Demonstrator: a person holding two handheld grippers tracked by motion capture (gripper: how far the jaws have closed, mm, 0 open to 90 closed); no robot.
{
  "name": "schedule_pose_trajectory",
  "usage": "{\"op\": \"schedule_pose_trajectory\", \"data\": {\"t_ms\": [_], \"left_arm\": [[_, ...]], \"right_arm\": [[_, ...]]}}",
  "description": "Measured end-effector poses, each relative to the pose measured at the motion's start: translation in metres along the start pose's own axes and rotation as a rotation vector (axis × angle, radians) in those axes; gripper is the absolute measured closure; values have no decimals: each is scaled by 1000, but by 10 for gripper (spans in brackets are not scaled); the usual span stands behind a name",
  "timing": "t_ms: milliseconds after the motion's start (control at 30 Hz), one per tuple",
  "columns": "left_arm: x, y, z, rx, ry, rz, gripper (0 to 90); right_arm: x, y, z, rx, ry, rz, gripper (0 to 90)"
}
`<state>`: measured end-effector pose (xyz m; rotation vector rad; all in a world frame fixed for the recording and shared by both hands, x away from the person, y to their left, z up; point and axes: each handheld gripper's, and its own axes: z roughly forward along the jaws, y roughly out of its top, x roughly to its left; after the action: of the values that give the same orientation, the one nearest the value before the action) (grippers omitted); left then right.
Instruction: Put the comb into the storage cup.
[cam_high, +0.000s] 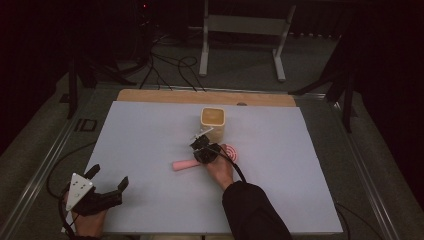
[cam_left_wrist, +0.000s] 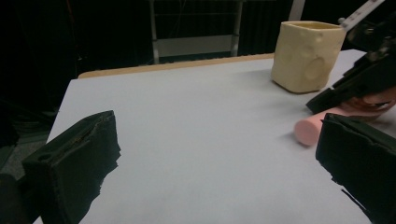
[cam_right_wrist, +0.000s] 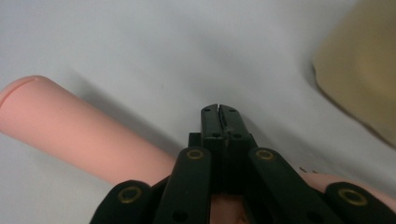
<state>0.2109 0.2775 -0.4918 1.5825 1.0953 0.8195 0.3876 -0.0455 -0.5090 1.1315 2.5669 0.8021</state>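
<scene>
In the high view the right gripper (cam_high: 202, 146) sits at the centre of the frame, over the pink stick (cam_high: 186, 164), which lies flat on the white counter (cam_high: 150, 140) just below a cream cup (cam_high: 213, 121). The hand hides most of the spiral disc (cam_high: 232, 151) at the stick's right end. In the right gripper view the jaws are pressed together with nothing between them, tips hanging just above the stick (cam_right_wrist: 70, 130), whose right part is hidden behind the linkage. The left gripper (cam_high: 107, 182) rests at the lower left, jaws spread wide and empty; its hand is cut off by the frame edge.
</scene>
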Motion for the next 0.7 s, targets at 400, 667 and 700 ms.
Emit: {"op": "schedule_pose_trajectory", "data": {"t_ms": [400, 667, 700], "left_arm": [[-1, 0, 1, 4, 2, 3, 2], [0, 0, 0, 3, 3, -1, 2], [0, 0, 0, 3, 4, 0, 2]], "right_arm": [[2, -22, -20, 27, 68, -70, 900], [10, -37, -28, 24, 104, -96, 900], [10, -39, -30, 21, 109, -90, 900]]}}
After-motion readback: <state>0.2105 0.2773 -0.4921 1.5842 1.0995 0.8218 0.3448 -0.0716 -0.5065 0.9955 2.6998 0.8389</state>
